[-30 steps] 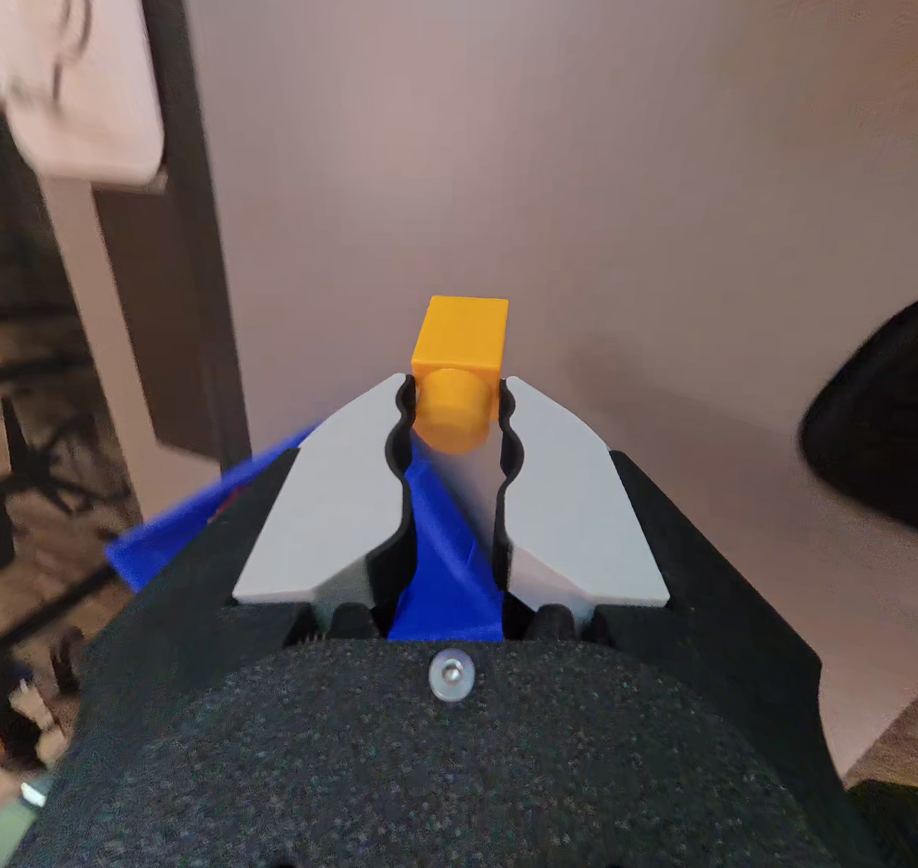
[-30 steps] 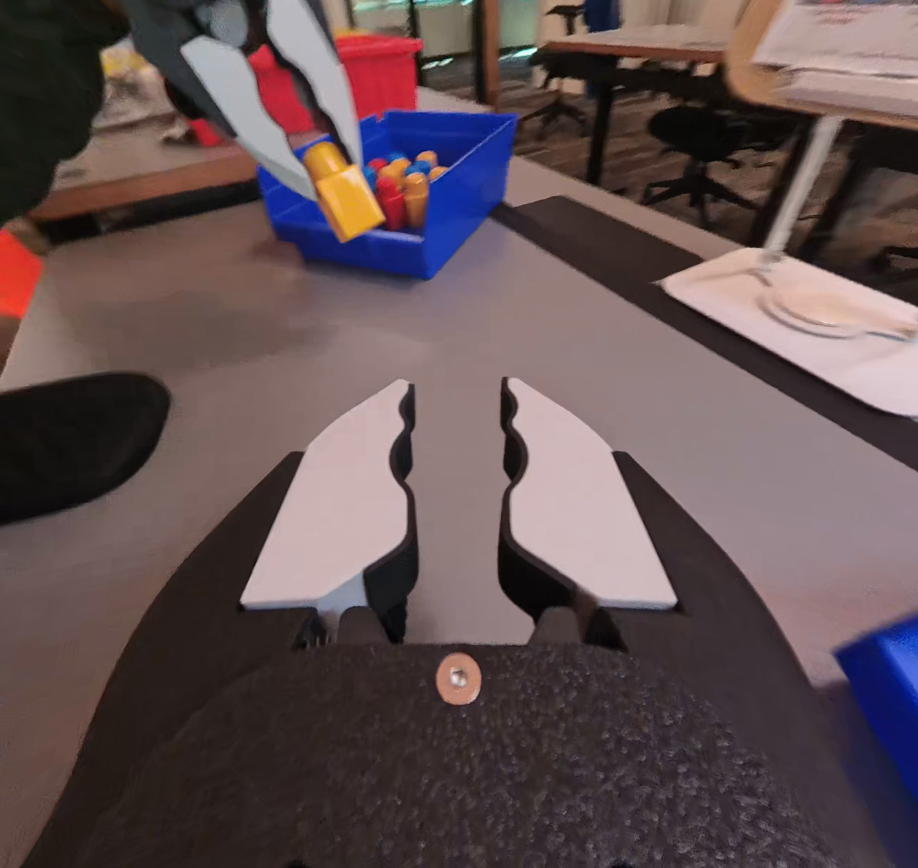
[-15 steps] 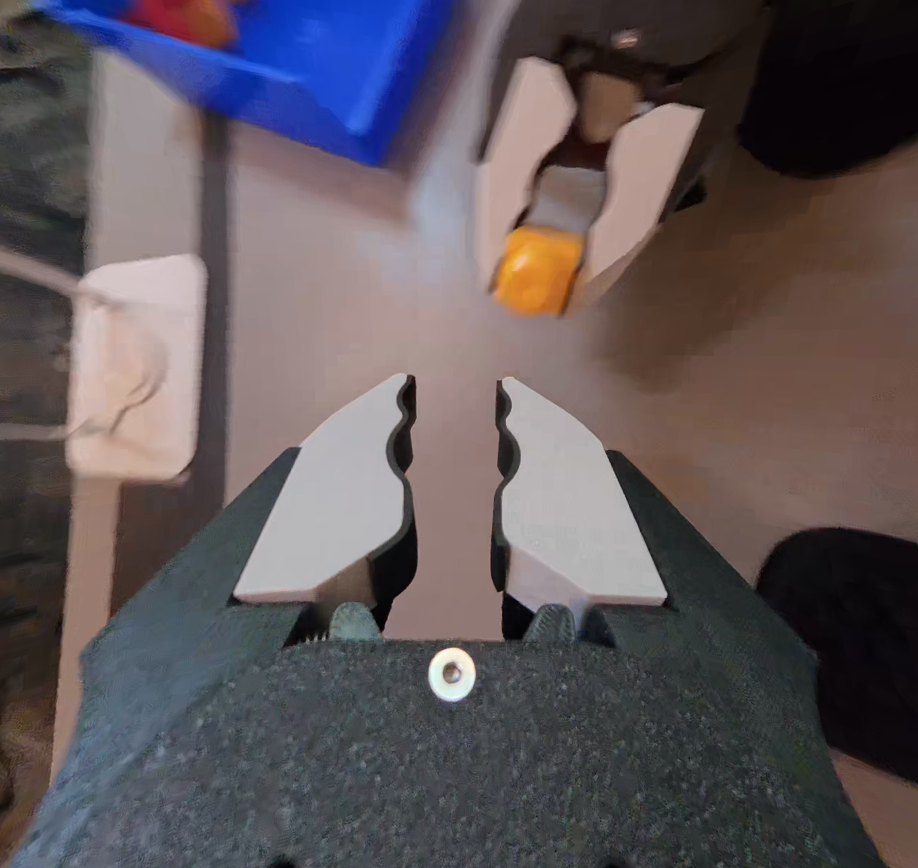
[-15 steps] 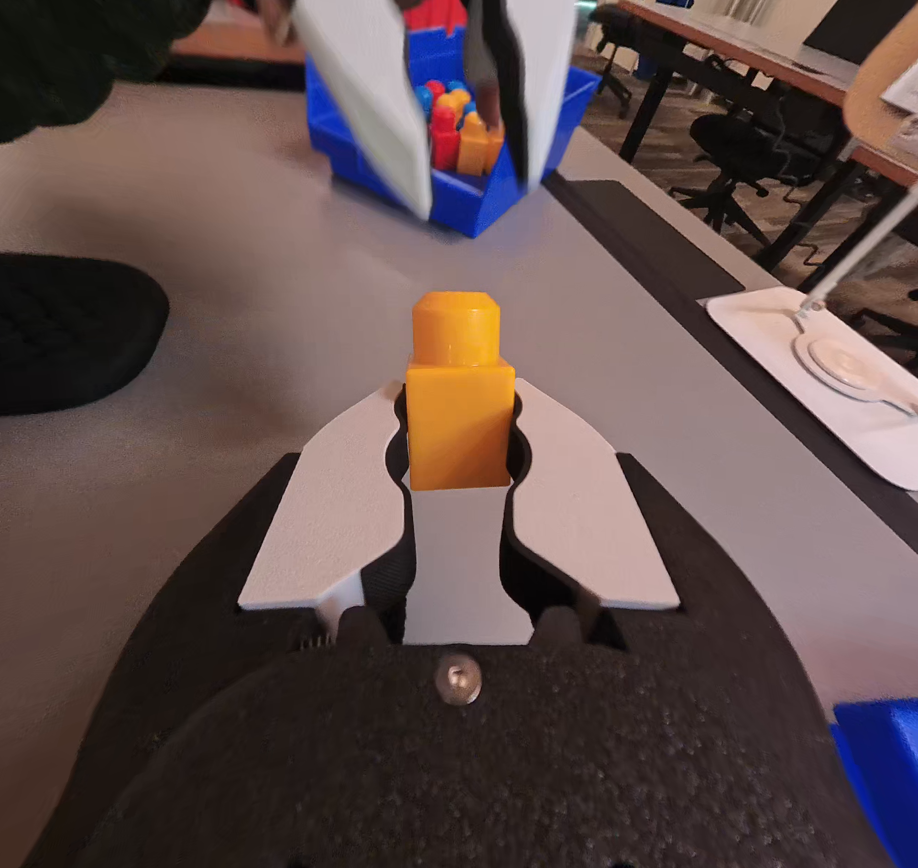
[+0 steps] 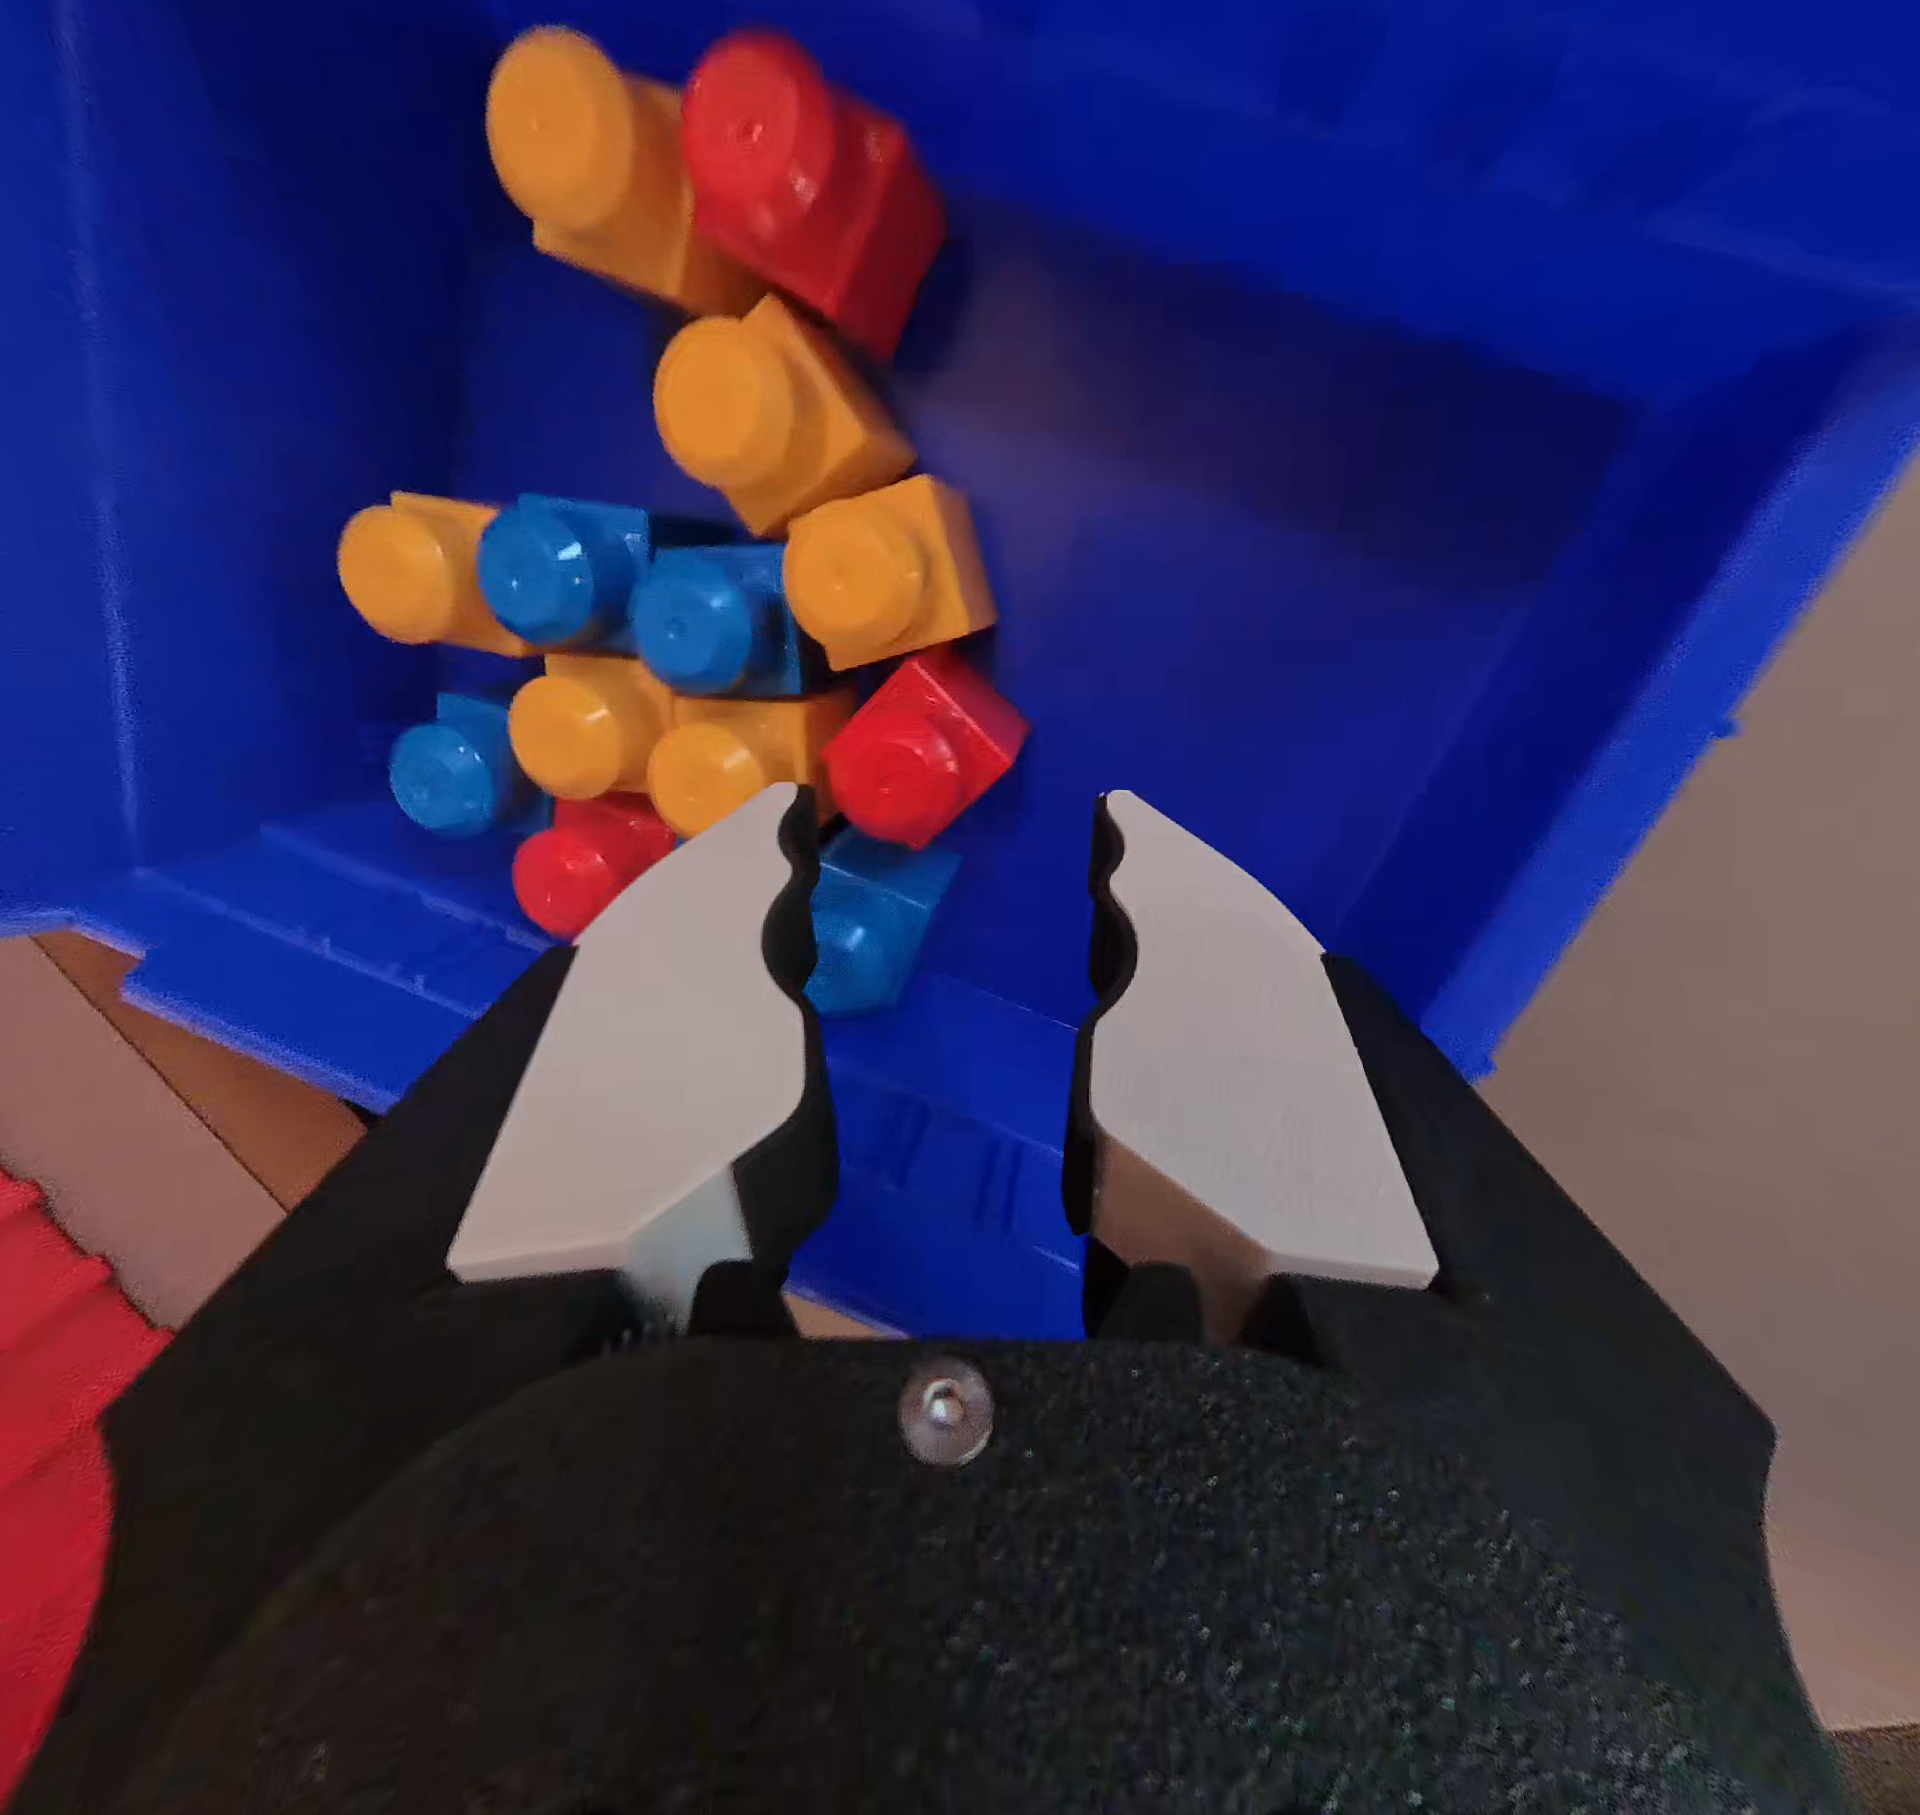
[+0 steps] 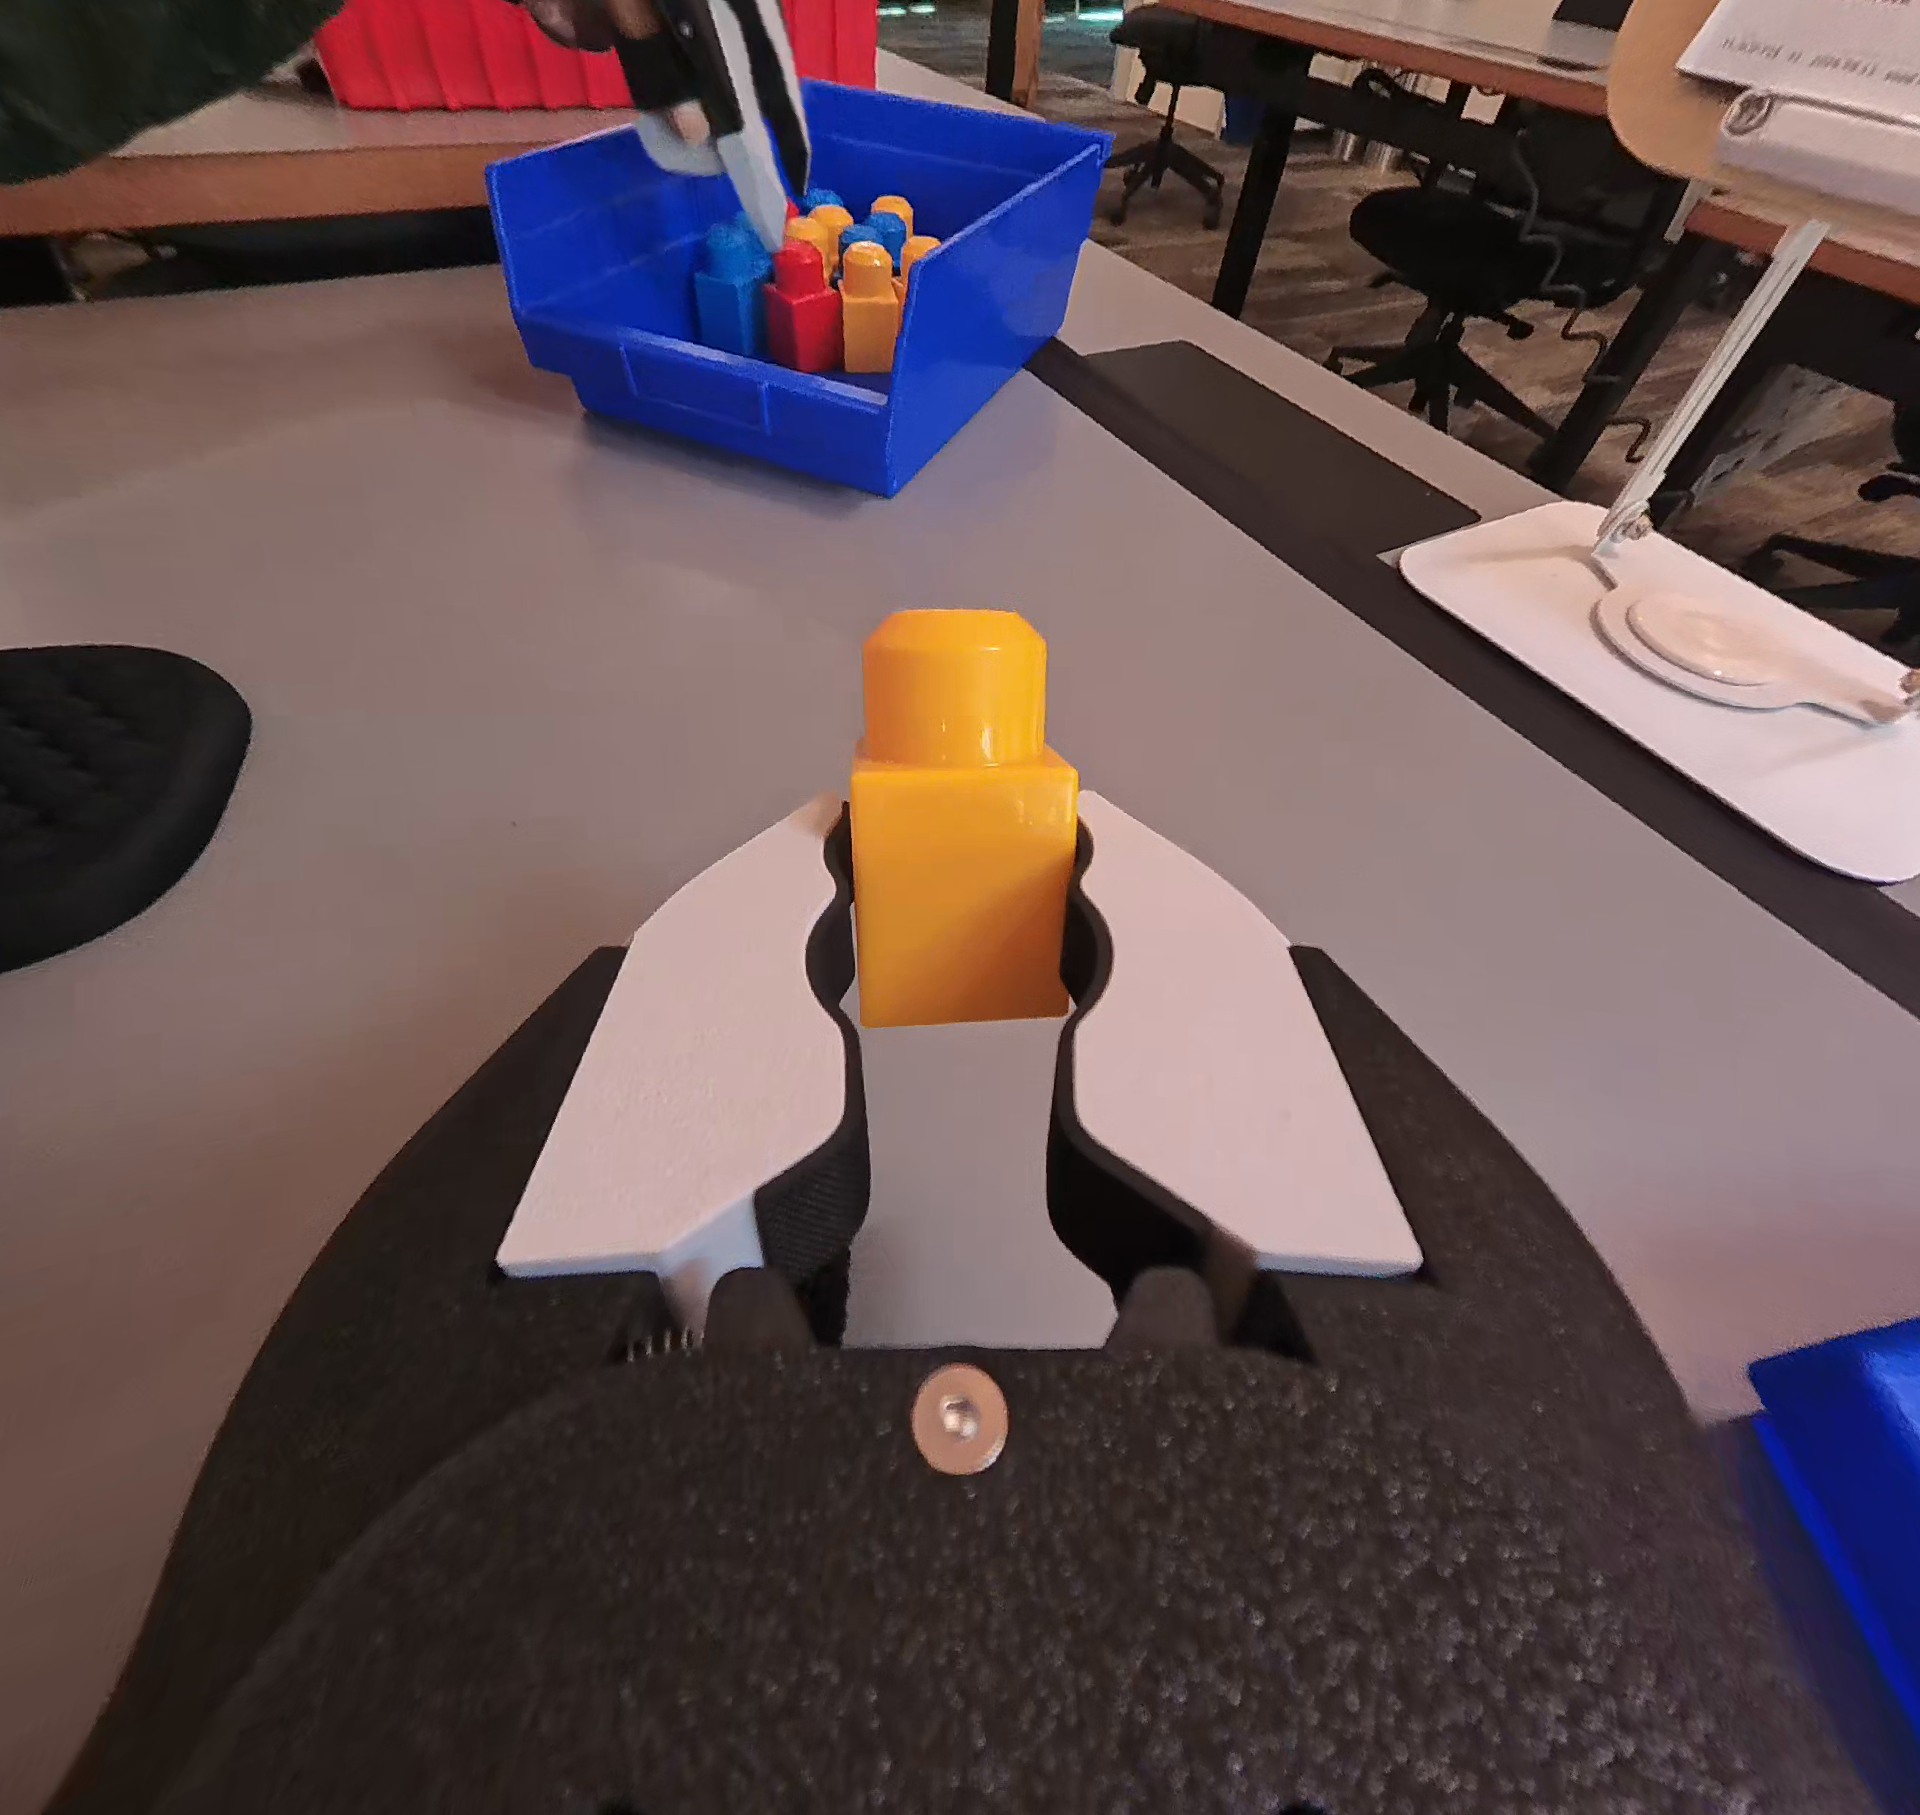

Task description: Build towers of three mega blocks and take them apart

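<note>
The right hand-held gripper [image 6: 961,918] is clamped on an orange mega block [image 6: 961,830], its white fingers [image 6: 707,1048] pressing the block's flat sides. The block is glossy orange plastic: a squarish body topped by one thick round stud with a bevelled edge. It stands upright, stud up, with its base on or just above the grey surface [image 6: 468,622]; which cannot be told.

Farther back on that surface sits a blue bin [image 6: 966,311] holding the other blocks, in orange, red and blue, each of the same single-stud shape, most standing upright in a cluster. The left hand-held gripper [image 5: 945,861] hangs over this bin [image 5: 1351,570] with its jaws apart and nothing between them, its tips just above the blocks [image 5: 883,581]. In the right wrist view it [image 6: 764,207] points down into the bin from above.

A black pad [image 6: 94,789] lies at the left, and a red bin [image 6: 468,40] stands behind.
</note>
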